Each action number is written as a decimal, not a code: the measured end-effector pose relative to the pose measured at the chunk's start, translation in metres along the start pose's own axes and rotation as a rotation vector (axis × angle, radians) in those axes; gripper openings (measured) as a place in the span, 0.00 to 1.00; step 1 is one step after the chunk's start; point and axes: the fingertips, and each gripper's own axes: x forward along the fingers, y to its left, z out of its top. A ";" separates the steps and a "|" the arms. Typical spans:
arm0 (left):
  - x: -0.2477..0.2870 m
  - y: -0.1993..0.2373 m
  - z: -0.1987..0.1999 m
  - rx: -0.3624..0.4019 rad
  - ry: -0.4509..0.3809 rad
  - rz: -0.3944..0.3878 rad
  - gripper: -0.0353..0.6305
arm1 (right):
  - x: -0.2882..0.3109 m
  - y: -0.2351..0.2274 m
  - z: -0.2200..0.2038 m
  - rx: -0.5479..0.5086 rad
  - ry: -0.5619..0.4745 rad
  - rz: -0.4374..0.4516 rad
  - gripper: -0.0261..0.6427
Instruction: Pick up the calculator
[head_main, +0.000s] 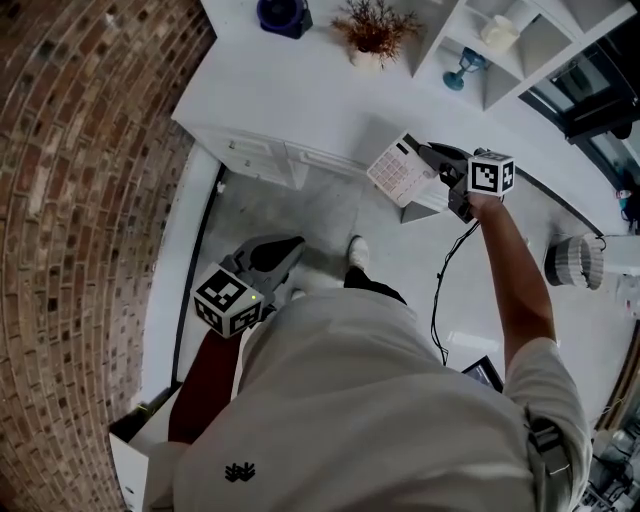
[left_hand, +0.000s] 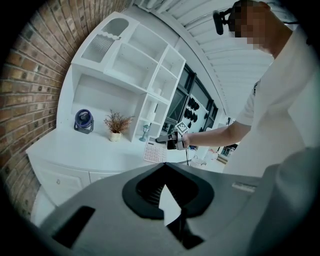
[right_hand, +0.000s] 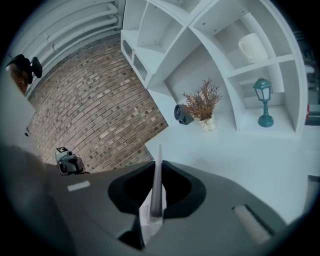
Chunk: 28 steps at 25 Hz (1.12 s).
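The calculator is white with pale pink keys. It hangs in the air past the counter's front edge, with my right gripper shut on its right side. The right gripper view shows it edge-on as a thin grey slab squeezed between the jaws. In the left gripper view it shows face-on, small and far off, held out by the right gripper on an outstretched arm. My left gripper stays low beside the person's body, over the floor, with its jaws together and nothing in them.
The white counter carries a blue fan and a dried plant in a pot. A shelf unit holds a teal lamp. A brick wall runs along the left. A black cable hangs from the right gripper.
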 end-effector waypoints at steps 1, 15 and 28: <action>-0.005 -0.002 -0.003 0.004 -0.001 -0.004 0.06 | -0.001 0.010 -0.001 0.001 -0.007 0.008 0.13; -0.064 -0.045 -0.051 0.000 -0.009 -0.035 0.06 | -0.021 0.130 -0.034 -0.046 -0.019 0.068 0.13; -0.100 -0.079 -0.084 0.014 0.007 -0.063 0.06 | -0.036 0.193 -0.069 -0.058 -0.023 0.091 0.13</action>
